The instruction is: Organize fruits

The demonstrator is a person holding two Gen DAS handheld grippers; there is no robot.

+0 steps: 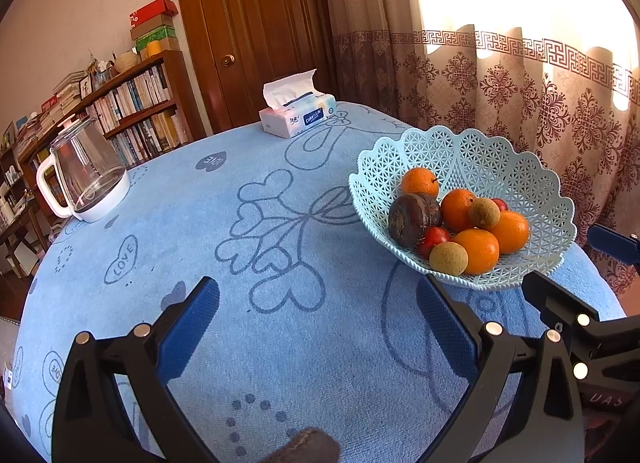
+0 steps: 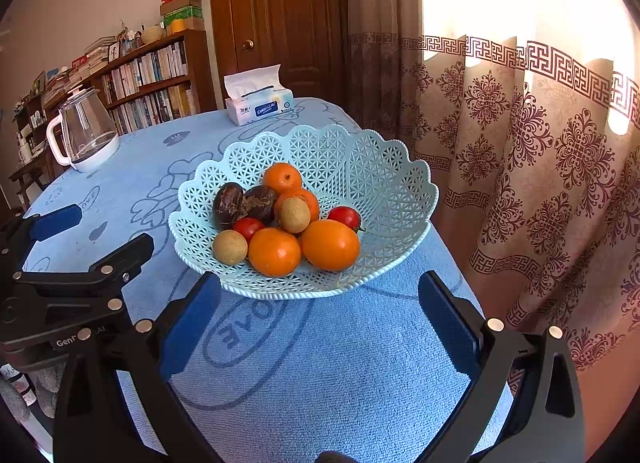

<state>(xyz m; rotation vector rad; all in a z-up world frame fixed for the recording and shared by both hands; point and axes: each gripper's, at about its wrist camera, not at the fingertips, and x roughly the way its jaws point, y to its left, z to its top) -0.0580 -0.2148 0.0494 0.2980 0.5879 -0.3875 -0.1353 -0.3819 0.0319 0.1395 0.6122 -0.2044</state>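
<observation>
glass kettle (image 1: 86, 171) with white handle stands at the far left of the desk (image 1: 280, 343), on the blue love-print cloth (image 2: 320, 363). bookshelf (image 1: 132, 111) behind it against the wall. tissue box (image 1: 298, 117) at the far edge, in front of the wooden door (image 1: 256, 23). left claw (image 1: 318, 327) hovers low over bare cloth, jaws spread wide, nothing between them. right of it the pale green lattice basket (image 2: 380, 183) sits on the desk near the curtain (image 2: 540, 163) side, holding all the fruit: four oranges (image 2: 330, 245), two dark passion fruits (image 2: 228, 205) touching each other at the left, two red tomatoes (image 2: 346, 217), two tan longans (image 2: 230, 247). right claw (image 2: 320, 317) sits just in front of the basket's near rim, jaws wide apart, empty. both claws side by side, close together.
</observation>
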